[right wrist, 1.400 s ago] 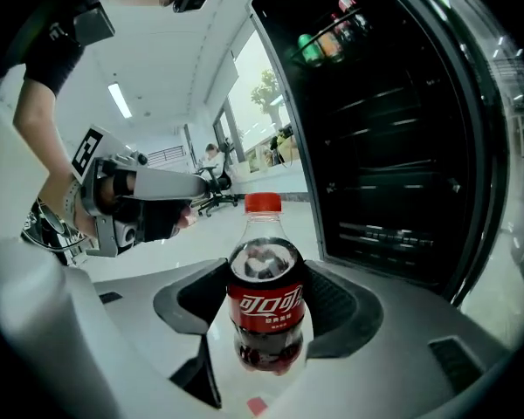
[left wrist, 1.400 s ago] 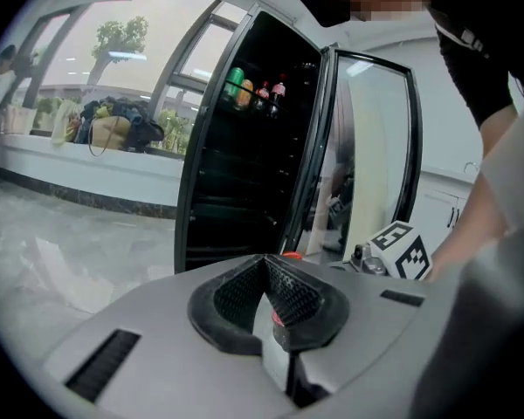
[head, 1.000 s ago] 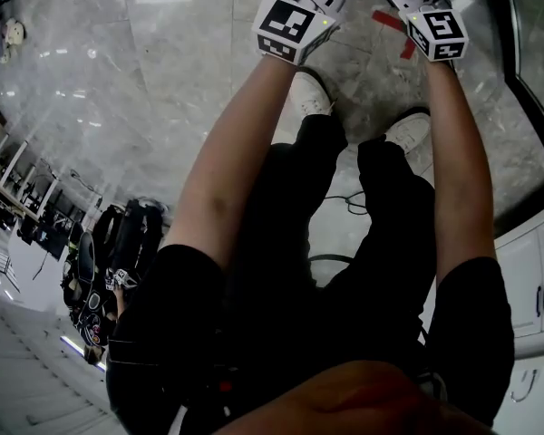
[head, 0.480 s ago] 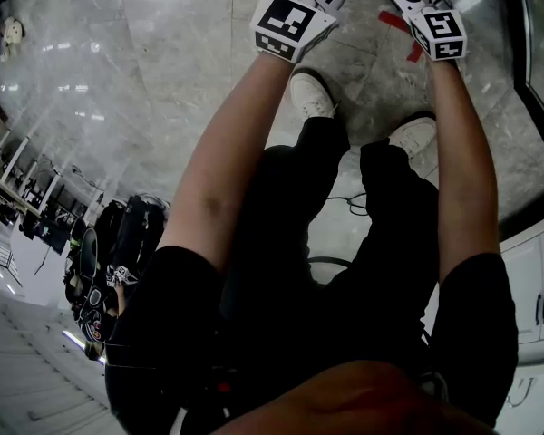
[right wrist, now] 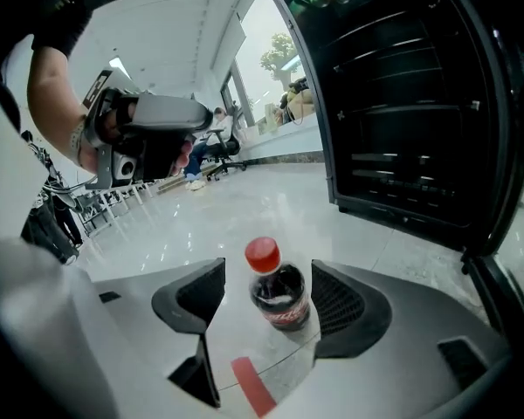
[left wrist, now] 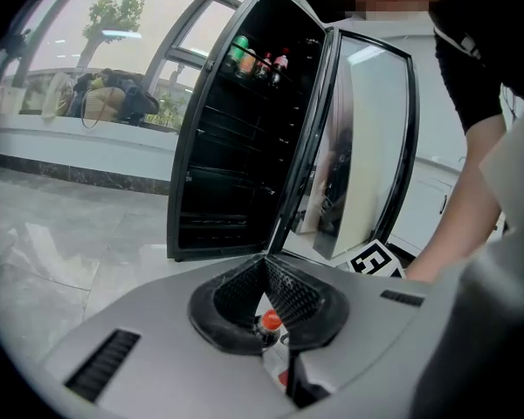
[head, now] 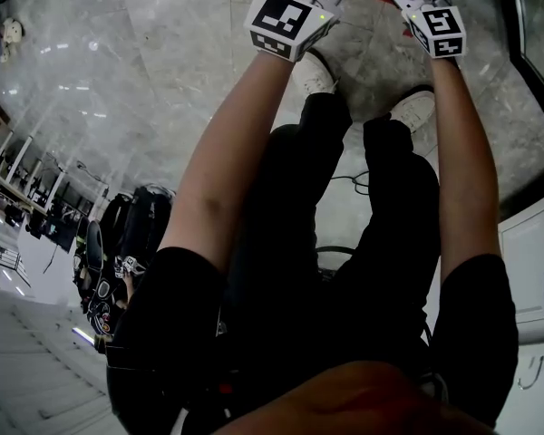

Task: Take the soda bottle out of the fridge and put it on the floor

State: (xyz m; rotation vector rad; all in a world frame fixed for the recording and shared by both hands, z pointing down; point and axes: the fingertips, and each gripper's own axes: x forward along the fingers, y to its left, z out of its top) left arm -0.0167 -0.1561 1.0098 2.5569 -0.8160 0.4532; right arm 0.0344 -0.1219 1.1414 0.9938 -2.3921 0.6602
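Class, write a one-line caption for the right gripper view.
Soda bottle upright on the floor between open jaws of the right gripper, open fridge behind.

Looks like a big open office hall: polished marble floor (head: 118, 80), tall windows (left wrist: 87, 33), office chairs (right wrist: 217, 154) off in the distance, white cabinets (head: 537, 275), a glass-door drinks fridge (left wrist: 236, 147) standing open.

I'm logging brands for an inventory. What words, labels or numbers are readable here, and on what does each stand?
No text can be read for certain.
soda bottle: white script on a red label, too blurred to read.
fridge bottles: labels too small to read.
marker cubes: black-and-white square patterns only, no letters or numbers.
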